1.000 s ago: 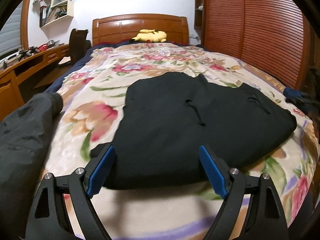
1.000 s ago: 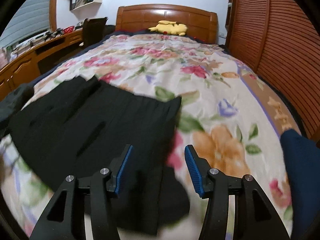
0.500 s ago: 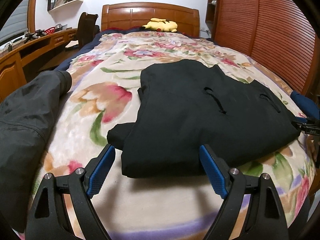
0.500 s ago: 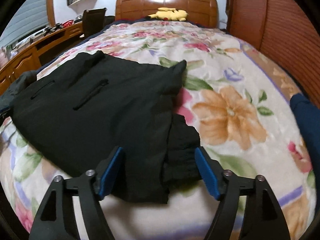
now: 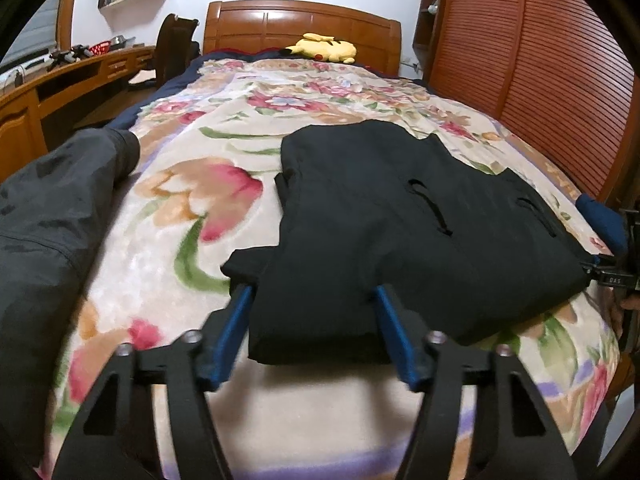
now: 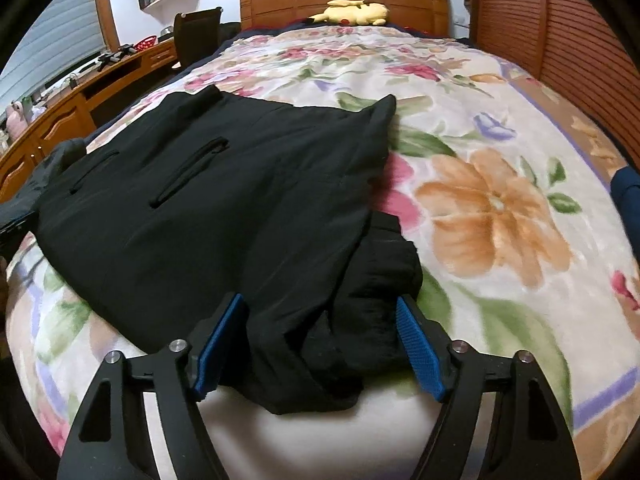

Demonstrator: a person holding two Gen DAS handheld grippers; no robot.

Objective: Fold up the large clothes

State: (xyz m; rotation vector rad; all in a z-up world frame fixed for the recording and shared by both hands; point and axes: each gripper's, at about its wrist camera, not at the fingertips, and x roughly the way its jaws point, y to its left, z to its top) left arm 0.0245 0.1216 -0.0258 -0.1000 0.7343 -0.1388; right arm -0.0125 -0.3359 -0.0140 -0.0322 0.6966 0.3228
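On your far left, a dark grey garment (image 5: 52,216) hangs over the left edge of the bed. Just right of it is the floral blanket (image 5: 188,208) that covers the bed. The black folded jacket (image 5: 400,232) lies across the near part of the blanket, with two pocket slits showing on top.

Your left gripper (image 5: 316,320) sits at the near left corner of the jacket. Its blue pads (image 5: 236,332) stand wide apart, one on each side of the folded edge, and they are not pinching the cloth. A black flap sticks out to the left, past the left pad.

Further right, your right gripper (image 6: 320,328) is at the jacket's (image 6: 208,208) near right corner. Its fingers (image 6: 420,344) are also spread wide, and bunched black fabric lies between them without being clamped. In the left view, the right gripper's frame shows at the jacket's far right edge.

On the far right, a navy blue item (image 6: 628,204) rests near the bed's edge. At the head of the bed, a yellow plush toy (image 5: 324,49) lies against the wooden headboard (image 5: 280,24).
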